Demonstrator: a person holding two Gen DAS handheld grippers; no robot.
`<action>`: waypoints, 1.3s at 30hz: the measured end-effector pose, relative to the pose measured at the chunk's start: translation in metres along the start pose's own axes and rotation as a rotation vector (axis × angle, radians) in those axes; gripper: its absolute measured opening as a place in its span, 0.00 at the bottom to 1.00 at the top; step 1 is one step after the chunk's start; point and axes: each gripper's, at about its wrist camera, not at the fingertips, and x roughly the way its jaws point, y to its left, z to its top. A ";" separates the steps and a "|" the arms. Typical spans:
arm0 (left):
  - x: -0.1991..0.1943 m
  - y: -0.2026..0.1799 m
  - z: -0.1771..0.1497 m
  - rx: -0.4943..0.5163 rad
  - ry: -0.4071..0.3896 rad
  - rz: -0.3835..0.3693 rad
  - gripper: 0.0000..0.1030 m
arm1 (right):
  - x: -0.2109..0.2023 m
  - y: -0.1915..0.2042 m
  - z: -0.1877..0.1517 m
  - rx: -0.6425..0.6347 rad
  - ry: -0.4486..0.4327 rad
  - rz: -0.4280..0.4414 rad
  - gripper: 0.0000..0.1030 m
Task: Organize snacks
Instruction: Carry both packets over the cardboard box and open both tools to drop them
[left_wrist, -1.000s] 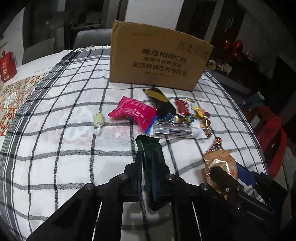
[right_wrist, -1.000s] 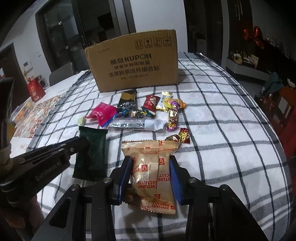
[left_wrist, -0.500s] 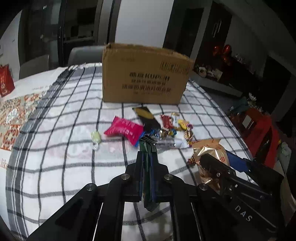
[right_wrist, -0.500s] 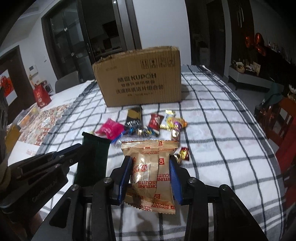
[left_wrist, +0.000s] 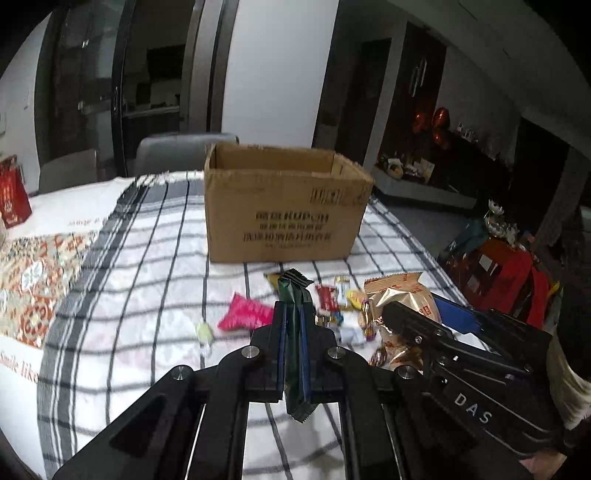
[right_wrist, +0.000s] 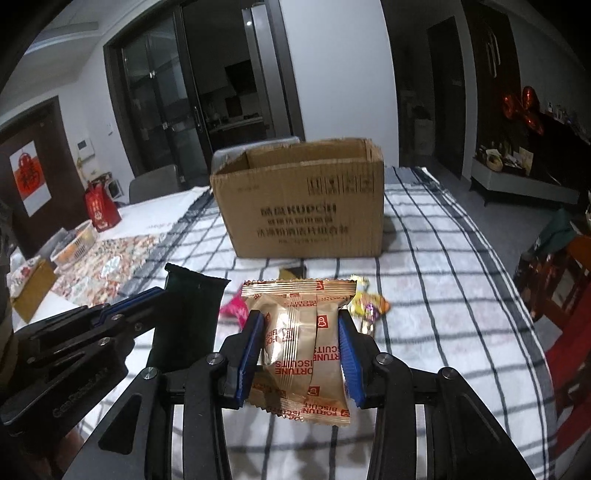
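Covering the table, a black-and-white checked cloth (left_wrist: 140, 295) carried every item. An open cardboard box (left_wrist: 284, 206) stood toward the far edge of the table, printed side facing both cameras and top flaps open.

Between the box and the near edge lay a loose cluster of snacks: a pink packet (left_wrist: 245, 317), a small pale-green wrapped candy (left_wrist: 204, 329) just left of it, a red sachet (left_wrist: 327, 297), and several foil-wrapped sweets (right_wrist: 369, 304), partly blurred.

The right gripper (right_wrist: 301, 345) was clamped on a gold biscuit packet (right_wrist: 301, 332). Its blue-padded fingers (right_wrist: 253, 354) pressed the packet's left and right sides. The packet's top seam projected forward beyond the fingertips, and its lower end hung back between the fingers, raised above the cloth.

The left gripper (left_wrist: 291, 332) was closed on a dark green packet (left_wrist: 293, 343). The fingers (left_wrist: 277, 350) were nearly together, with the packet pinched edge-on between them. The packet's crimped top stood ahead of the fingertips, and its bottom end hung below them. In the right wrist view the same packet (right_wrist: 188, 317) showed its broad face, held beside the gold packet, above the near part of the table.
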 end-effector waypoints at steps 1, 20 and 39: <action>-0.001 0.000 0.005 0.003 -0.010 0.001 0.08 | 0.001 -0.001 0.004 0.002 -0.007 0.001 0.40; 0.012 0.010 0.110 0.076 -0.151 0.027 0.08 | 0.038 -0.012 0.115 -0.022 -0.065 0.017 0.40; 0.104 0.032 0.191 0.087 -0.083 -0.018 0.08 | 0.108 -0.037 0.190 -0.033 -0.001 0.004 0.40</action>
